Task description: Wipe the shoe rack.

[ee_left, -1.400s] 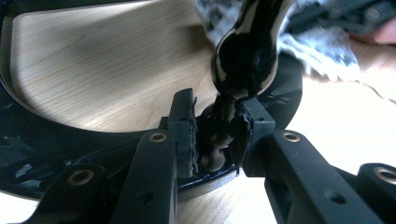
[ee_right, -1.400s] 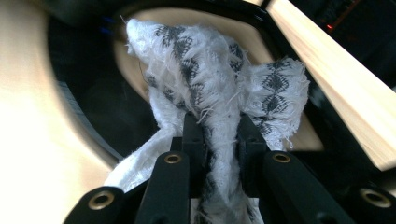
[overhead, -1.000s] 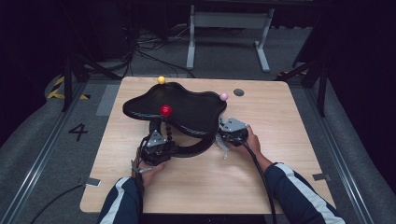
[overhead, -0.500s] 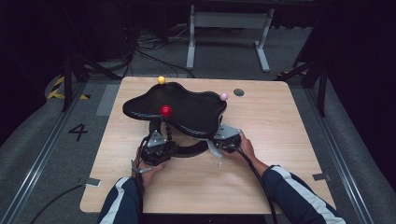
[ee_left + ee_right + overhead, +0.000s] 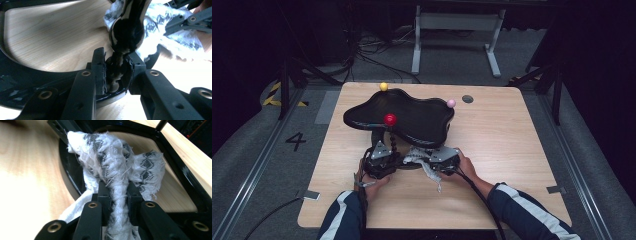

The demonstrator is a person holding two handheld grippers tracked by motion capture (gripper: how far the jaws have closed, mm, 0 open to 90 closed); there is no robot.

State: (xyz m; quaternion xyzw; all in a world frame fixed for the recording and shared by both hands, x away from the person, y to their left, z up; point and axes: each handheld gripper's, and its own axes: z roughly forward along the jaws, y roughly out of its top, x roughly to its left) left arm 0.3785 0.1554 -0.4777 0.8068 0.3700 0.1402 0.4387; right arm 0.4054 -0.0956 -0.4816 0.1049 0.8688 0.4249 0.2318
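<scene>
Cloth and beaded stand, each gripped at the near-centre of the table.

The frayed white cloth (image 5: pixel 117 170) with grey patterning lies bunched against the stand's black base ring (image 5: pixel 175 152) — the right gripper (image 5: pixel 118 195) has its jaws drawn narrow, pinching a twisted rope of the fabric. The left gripper (image 5: pixel 116 72) clamps the glossy black beaded post (image 5: pixel 127 30) low down, jaws narrow around a small bead. Above, the post carries a red ball (image 5: pixel 390 119) and a wavy black tray (image 5: pixel 422 117), with a yellow ball (image 5: pixel 383 86) and a pink ball (image 5: pixel 451 103) at its rim. Bare wooden table (image 5: pixel 512 140) lies open to the right — the near edge sits behind both hands.
</scene>
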